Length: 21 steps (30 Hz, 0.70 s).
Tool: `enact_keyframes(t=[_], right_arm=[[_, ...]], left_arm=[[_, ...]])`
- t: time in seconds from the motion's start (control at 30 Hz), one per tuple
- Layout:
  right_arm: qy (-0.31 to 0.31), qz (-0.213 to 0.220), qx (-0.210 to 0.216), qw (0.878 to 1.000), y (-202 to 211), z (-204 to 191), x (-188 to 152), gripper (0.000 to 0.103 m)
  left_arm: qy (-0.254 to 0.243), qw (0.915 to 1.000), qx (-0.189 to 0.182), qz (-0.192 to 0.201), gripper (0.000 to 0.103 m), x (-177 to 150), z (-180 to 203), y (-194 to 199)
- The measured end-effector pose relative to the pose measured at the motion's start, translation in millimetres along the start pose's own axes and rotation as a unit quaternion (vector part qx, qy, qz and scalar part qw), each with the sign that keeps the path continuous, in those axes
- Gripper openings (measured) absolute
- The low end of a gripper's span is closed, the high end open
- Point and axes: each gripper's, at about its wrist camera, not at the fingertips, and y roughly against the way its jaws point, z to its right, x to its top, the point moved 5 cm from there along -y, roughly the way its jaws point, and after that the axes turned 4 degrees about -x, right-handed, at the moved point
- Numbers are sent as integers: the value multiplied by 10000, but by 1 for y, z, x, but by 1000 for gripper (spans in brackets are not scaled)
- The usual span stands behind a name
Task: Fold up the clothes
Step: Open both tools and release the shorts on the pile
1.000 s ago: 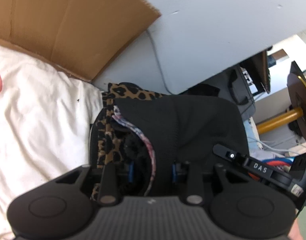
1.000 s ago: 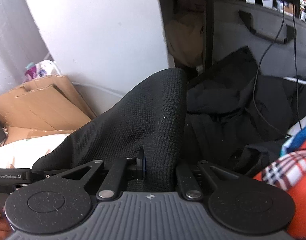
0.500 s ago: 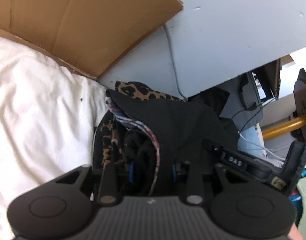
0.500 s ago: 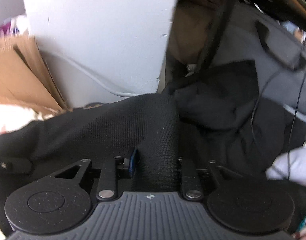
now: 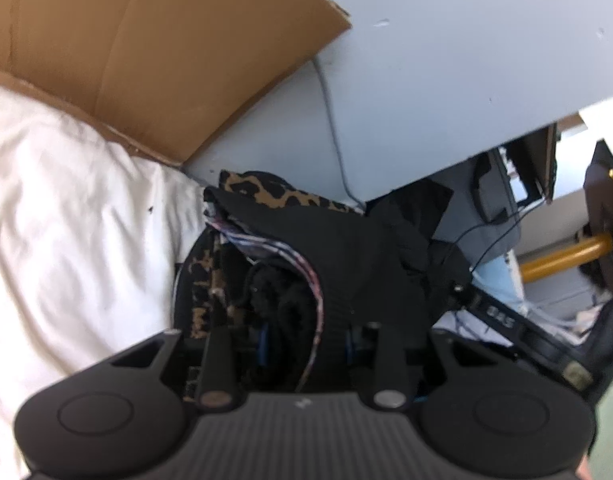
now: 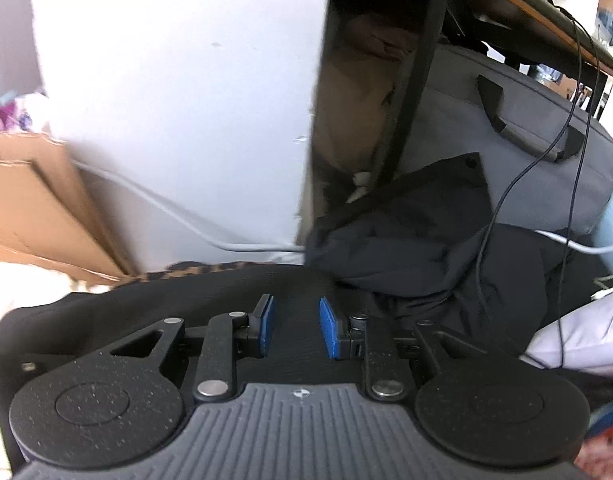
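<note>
The left gripper (image 5: 306, 344) pinches the black knit garment (image 5: 346, 248) (leopard-print lining showing) beside the white sheet (image 5: 66, 220); the right gripper (image 6: 293, 330) gapes apart over the fabric.

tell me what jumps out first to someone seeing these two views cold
The black knit garment fills the middle of the left wrist view, bunched between the left gripper's fingers, with leopard-print fabric peeking out behind it. In the right wrist view the right gripper's bright blue pads stand apart over the same black cloth. A big brown cardboard sheet leans against the pale wall at upper left of the left view.
</note>
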Motion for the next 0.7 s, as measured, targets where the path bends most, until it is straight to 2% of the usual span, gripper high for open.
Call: enact_keyframes(t=[0.13,0.27,0.3,0.5,0.7], right_arm=[[-157,213,348,9990,25,-14,-11,31],[-431,486,711,9953,44,-27,-28,31],[-533,544,765,9942,48,-31,-33,31],[-1146,779,952,9858,58,-47,-66,31],[-1177,723,1138,9839,62,-72,-83,31]], left_arm=[[-158,9998,132,-80,43,4,-1,3],[-316,9990,264,-160,66,9,-1,7],[-368,9989,265,-131,68,11,-1,10],[-321,9992,156,-195,68,23,-7,12],[-116,9999,44,-75,68,30,-14,-3]])
